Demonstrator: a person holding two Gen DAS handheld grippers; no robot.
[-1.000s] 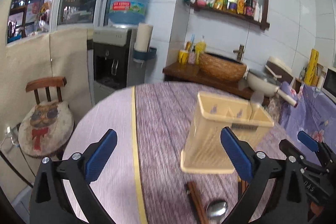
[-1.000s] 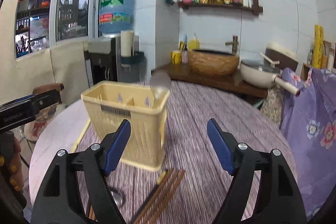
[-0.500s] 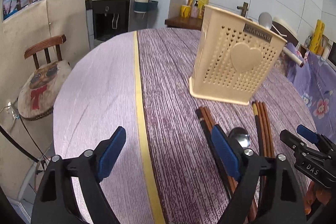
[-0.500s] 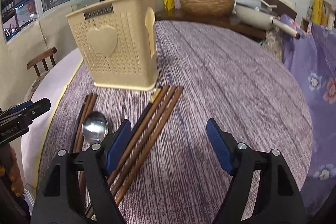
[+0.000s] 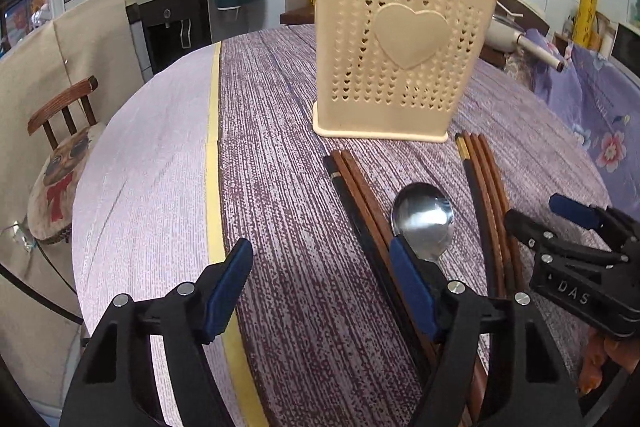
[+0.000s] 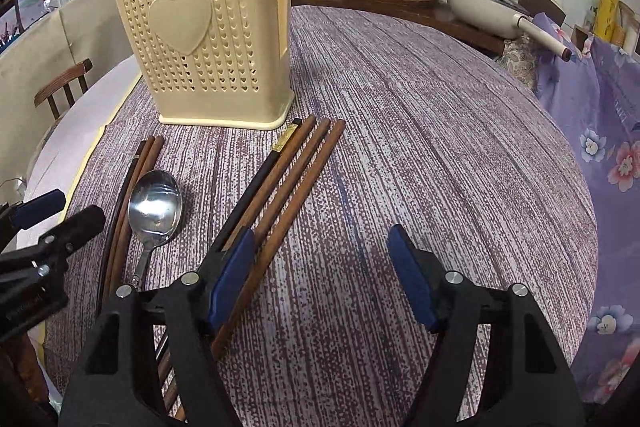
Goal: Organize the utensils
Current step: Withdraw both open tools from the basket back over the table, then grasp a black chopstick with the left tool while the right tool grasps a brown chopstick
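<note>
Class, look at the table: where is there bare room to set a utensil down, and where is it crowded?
Free: the cloth right of the four chopsticks, out to the table edge, and the pale strip left of the yellow tape. Crowded: in front of the holder, where chopsticks flank the spoon.

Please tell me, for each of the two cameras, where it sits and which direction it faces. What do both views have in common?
Left wrist: on the left gripper, facing forward-down across the table at the cream holder; jaws closing on nothing; right gripper at right edge.
Right wrist: on the right gripper, facing forward-down at the chopsticks; jaws closing on nothing; left gripper at left edge.
Shared: holder, spoon, chopsticks.
</note>
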